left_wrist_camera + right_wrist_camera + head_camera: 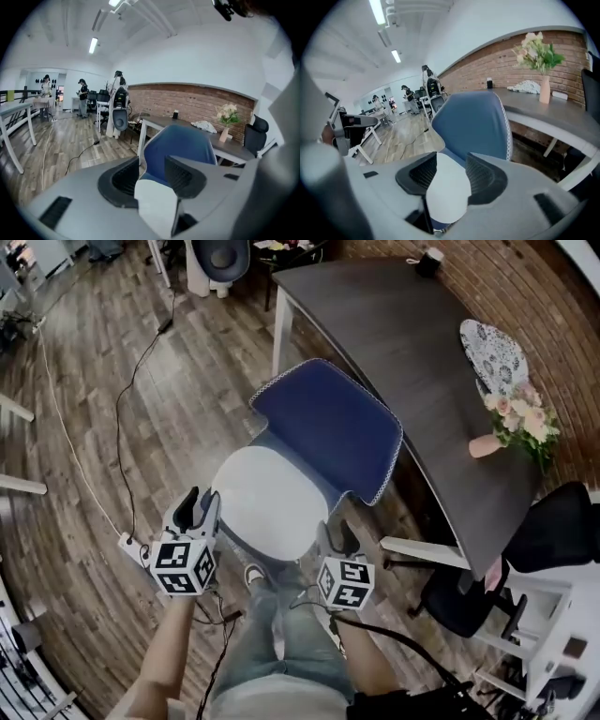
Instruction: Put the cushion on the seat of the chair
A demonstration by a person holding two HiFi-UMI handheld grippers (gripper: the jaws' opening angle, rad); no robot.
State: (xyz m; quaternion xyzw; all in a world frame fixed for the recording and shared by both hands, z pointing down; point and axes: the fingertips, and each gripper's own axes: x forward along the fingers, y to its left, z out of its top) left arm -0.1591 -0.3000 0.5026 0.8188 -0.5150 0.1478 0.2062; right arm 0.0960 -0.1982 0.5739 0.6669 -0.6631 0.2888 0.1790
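Observation:
A white oval cushion [267, 502] hangs between my two grippers, just in front of and over the seat [283, 452] of a blue chair with a white-trimmed back [328, 423]. My left gripper [203, 504] grips the cushion's left edge, and my right gripper [337, 532] grips its right edge. In the left gripper view the cushion [157, 206] sits pinched between the jaws of the left gripper [153, 176], with the chair back [180, 145] beyond. The right gripper view shows the cushion [445, 192] filling the gap between the jaws of the right gripper [450, 176], in front of the chair back [473, 124].
A dark desk [403, 343] stands right behind the chair, bearing a vase of flowers [520, 423] and a lacy white cloth [492, 352]. A black office chair [553, 531] is at the right. Cables [122, 409] and a power strip [131, 549] lie on the wood floor at the left.

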